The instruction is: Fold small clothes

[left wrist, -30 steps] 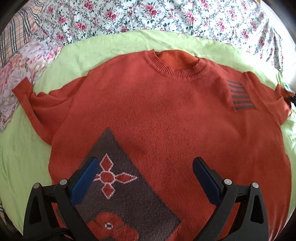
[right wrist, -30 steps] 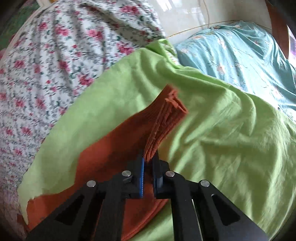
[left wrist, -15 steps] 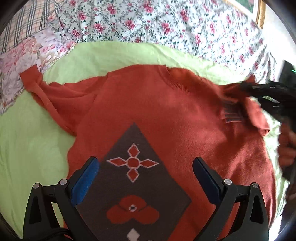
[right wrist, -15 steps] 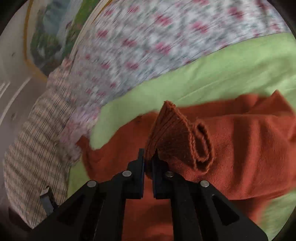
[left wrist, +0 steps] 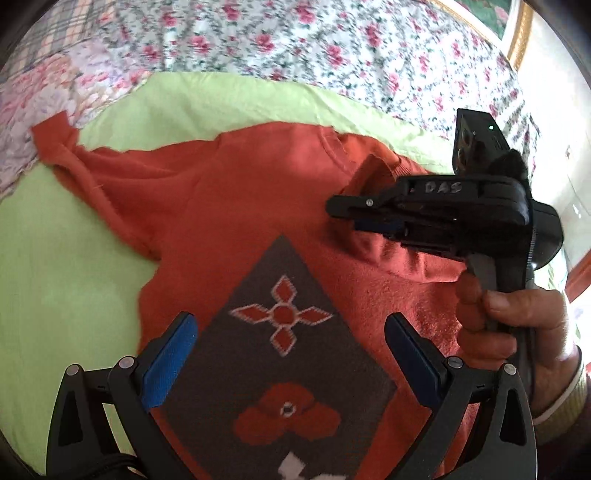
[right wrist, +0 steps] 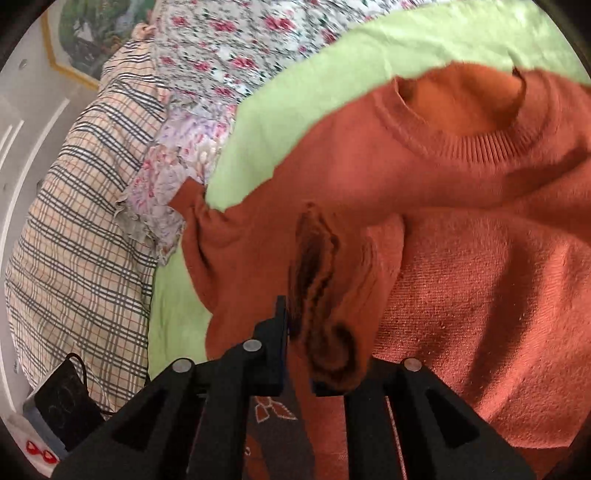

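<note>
sweater [left wrist: 258, 206]: flat on green sheet [left wrist: 55, 266], beyond left gripper [left wrist: 288, 350], jaws wide, empty. right gripper [right wrist: 299, 354]: jaws opening, sleeve cuff [right wrist: 317, 266] between them, laid over chest. step: sleeve fold-in, releasing. next, likely: withdraw clear; other sleeve [left wrist: 74, 166].

Left wrist view angled down, near, right wrist view closer, both sharing orange sweater [left wrist: 258, 192].

Home bedroom, floral bedsheet [left wrist: 332, 48], plaid pillow [right wrist: 74, 221], framed picture [right wrist: 96, 33]
</note>
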### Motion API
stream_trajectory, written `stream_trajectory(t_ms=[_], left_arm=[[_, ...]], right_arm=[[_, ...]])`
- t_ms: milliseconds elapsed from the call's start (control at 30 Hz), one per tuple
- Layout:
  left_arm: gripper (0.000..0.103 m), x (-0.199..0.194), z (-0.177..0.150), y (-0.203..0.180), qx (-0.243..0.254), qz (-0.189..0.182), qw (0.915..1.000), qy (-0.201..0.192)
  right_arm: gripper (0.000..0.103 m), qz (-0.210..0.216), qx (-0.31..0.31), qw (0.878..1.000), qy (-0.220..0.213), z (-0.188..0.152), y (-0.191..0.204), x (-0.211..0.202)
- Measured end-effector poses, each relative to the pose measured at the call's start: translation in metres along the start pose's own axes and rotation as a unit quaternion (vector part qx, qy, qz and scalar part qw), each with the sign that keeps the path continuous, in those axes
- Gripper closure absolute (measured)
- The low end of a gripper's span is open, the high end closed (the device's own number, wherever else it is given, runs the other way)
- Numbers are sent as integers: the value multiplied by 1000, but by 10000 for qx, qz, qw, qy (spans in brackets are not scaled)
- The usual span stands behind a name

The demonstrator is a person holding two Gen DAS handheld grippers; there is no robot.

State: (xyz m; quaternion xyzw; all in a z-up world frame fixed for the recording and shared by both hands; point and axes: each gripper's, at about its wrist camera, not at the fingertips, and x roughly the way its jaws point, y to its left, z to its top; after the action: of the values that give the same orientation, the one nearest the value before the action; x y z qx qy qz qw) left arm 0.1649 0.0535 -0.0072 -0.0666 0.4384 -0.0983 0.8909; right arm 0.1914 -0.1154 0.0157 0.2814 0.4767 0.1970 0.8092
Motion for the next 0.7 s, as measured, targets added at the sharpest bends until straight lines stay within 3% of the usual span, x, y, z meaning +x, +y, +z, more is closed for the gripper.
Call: stream_trajectory(t_ms=[67, 167, 367, 433, 467, 500, 533, 633, 700], left_arm=[[1, 15, 8, -9, 191, -92, 9998, 35], [1, 46, 24, -21, 473, -145, 9987, 145], [4, 105, 64, -40, 762, -183, 9961, 412], [18, 112, 74, -42, 818, -184, 9957, 383], [40, 113, 77, -41, 777, -222, 9960, 377], [55, 112, 80, -36, 621, -297, 9969, 380], [59, 110, 82, -28, 415, -350, 9979, 366], [58, 99, 79, 8, -438, -510, 9974, 242], [44, 99, 77, 20, -672, -749, 9945, 300]], right_arm=[[63, 141, 166, 9998, 13, -1, -8, -3], [48, 191, 174, 9994, -223, -2, -14, -23], [42, 1, 361, 9953, -900, -15, -36, -93], [40, -105, 490, 9919, -1164, -22, -43, -116], [39, -155, 567, 9901, -1278, -25, -49, -127], [39, -232, 654, 9879, -1386, -29, -55, -137], [39, -296, 722, 9863, -1456, -32, -59, -145], [39, -447, 904, 9814, -1635, -42, -74, -166], [39, -541, 1019, 9780, -1736, -49, -84, -177]])
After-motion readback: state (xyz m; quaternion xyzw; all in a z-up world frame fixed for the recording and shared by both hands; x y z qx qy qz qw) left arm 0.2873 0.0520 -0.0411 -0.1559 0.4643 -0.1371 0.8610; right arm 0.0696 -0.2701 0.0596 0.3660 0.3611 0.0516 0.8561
